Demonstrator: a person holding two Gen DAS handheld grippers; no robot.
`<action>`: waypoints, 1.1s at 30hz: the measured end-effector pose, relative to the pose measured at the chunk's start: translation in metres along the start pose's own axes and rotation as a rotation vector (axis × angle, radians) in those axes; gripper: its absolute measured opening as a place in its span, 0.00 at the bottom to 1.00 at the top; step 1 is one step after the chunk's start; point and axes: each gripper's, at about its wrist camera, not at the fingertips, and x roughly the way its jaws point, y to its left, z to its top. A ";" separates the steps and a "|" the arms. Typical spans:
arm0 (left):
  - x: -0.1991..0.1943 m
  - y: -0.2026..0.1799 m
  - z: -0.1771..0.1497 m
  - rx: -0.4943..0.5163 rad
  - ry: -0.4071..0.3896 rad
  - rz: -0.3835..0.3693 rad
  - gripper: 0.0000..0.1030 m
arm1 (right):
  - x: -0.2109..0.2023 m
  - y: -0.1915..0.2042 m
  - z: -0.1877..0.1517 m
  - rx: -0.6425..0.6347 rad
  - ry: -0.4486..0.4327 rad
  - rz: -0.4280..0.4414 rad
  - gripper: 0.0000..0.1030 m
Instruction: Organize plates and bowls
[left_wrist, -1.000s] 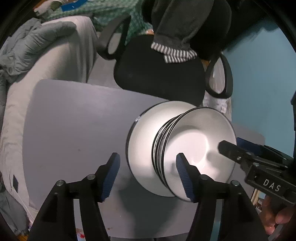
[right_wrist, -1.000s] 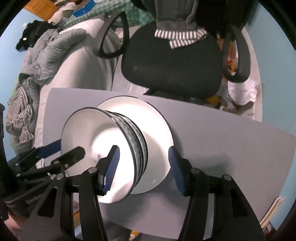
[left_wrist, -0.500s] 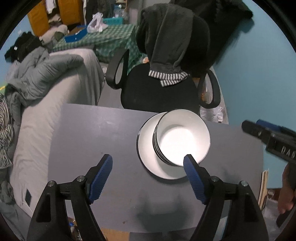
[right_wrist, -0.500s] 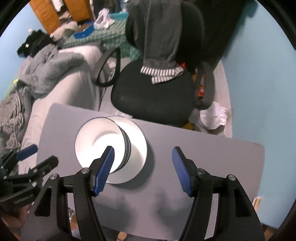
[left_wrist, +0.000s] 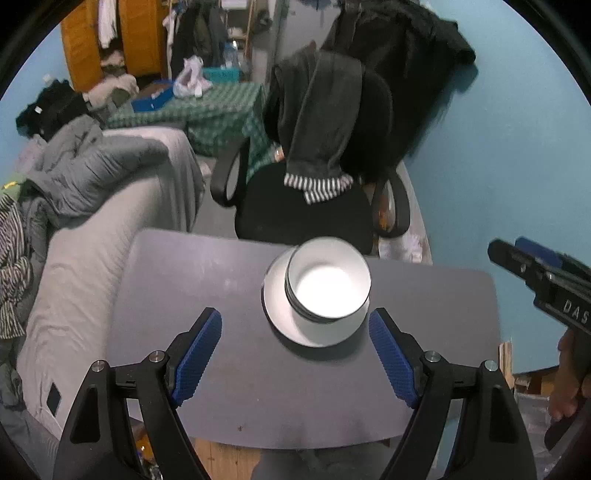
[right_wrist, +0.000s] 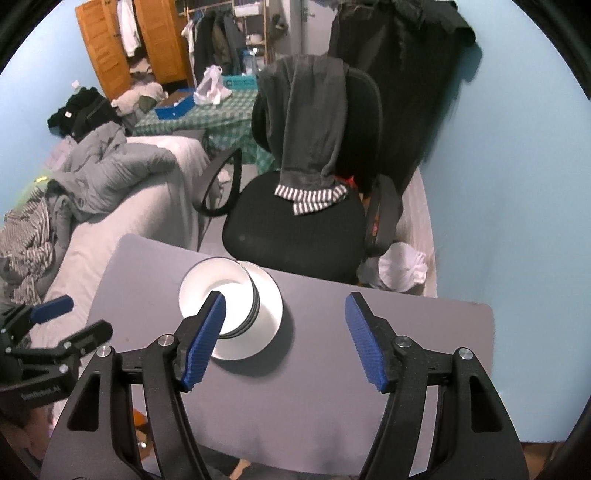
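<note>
Holding our left gripper (left_wrist: 295, 354) and right gripper (right_wrist: 284, 339) released, jaws just widened, nothing between | bowls (left_wrist: 328, 284) stacked on plate (left_wrist: 275, 306) | chair (left_wrist: 303, 214) at 12 o'clock

White bowls (left_wrist: 328, 291) stacked upright on plate (left_wrist: 277, 314)

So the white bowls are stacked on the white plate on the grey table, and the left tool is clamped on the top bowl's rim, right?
Not quite. The stacked white bowls do sit on the white plate on the grey table, but the left tool is not clamped on anything: its jaws, which have just been opening, stand apart with nothing between them, clear of the stack. The left wrist view shows it.
</note>
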 end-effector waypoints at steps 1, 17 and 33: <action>-0.006 -0.002 0.000 0.000 -0.018 0.004 0.83 | -0.006 0.000 0.000 0.003 -0.012 0.004 0.64; -0.062 -0.031 0.001 0.157 -0.197 0.029 0.89 | -0.055 0.006 -0.007 0.053 -0.111 -0.006 0.65; -0.067 -0.018 -0.004 0.075 -0.153 -0.020 0.89 | -0.060 0.007 -0.014 0.068 -0.094 -0.010 0.65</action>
